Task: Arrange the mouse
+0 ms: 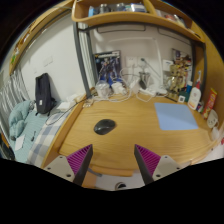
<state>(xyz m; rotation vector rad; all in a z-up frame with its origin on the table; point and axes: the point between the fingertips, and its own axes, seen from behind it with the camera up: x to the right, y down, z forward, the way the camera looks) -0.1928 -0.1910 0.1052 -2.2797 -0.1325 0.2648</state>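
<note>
A dark mouse (104, 126) lies on the wooden desk (125, 135), left of the desk's middle. A light blue mouse pad (178, 117) lies on the desk to the right of the mouse, well apart from it. My gripper (113, 158) is above the desk's near edge, with the mouse beyond the fingers and slightly left. The fingers (76, 160) stand wide apart with their magenta pads showing and nothing between them.
Bottles and small items (195, 97) stand at the desk's back right. Cables and clutter (120, 90) lie along the back wall under a shelf (125, 12). A dark bag (44, 93) and a bed with bedding (25, 125) are to the left.
</note>
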